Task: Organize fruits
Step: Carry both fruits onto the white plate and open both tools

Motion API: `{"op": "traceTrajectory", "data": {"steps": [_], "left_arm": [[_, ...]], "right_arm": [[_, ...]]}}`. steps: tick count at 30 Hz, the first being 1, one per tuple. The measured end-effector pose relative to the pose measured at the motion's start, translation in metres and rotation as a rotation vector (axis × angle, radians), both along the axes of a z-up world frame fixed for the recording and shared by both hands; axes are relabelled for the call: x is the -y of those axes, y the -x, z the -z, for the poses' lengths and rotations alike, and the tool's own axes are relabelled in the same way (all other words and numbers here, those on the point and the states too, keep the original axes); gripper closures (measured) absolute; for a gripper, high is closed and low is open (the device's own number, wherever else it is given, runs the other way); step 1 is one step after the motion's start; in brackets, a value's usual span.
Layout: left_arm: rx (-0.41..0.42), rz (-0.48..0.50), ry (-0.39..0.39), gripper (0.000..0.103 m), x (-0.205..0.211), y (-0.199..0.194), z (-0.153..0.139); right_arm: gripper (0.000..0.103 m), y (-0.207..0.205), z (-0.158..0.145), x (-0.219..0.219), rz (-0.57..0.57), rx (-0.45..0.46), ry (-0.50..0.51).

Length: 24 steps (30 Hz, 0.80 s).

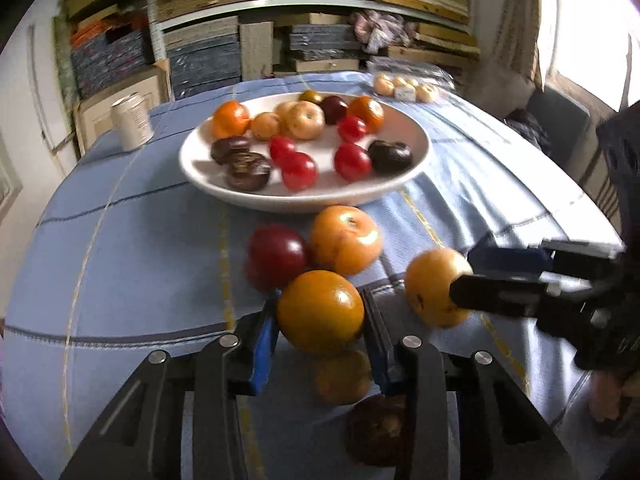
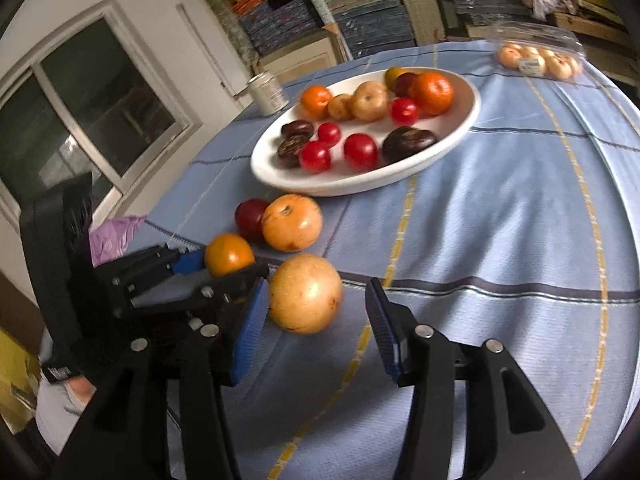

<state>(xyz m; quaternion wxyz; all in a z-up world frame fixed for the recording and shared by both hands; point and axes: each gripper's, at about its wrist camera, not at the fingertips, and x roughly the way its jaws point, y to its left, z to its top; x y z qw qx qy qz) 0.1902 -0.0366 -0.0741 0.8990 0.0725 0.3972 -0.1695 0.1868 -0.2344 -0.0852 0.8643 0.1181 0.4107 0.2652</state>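
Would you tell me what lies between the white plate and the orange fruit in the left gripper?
Two loose fruits: a dark red one and a pale orange one, shown in both views.

A deep orange fruit point(image 1: 320, 310) sits pinched between blue pads. A paler yellow-orange one point(image 2: 305, 292) lies on the blue checked cloth, loose between wider-set pads, touching the left one. Beyond them a dark red plum point(image 1: 275, 255) and a pale orange fruit point(image 1: 345, 239) touch each other. The white plate point(image 1: 200, 168) holds mixed fruit (red, orange, tan, dark purple).
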Motion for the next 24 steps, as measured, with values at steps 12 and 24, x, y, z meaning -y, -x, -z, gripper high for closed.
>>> {"op": "traceTrajectory", "data": {"steps": [12, 24], "left_arm": [[0.009, -0.091, 0.050, 0.063, -0.028, 0.001, -0.010], [0.003, -0.097, 0.049, 0.063, -0.029, 0.001, -0.008]], "right_arm": [[0.061, 0.001, 0.010, -0.040, -0.092, 0.021, 0.115], [0.059, -0.010, 0.011, -0.042, -0.069, 0.017, 0.127]]}}
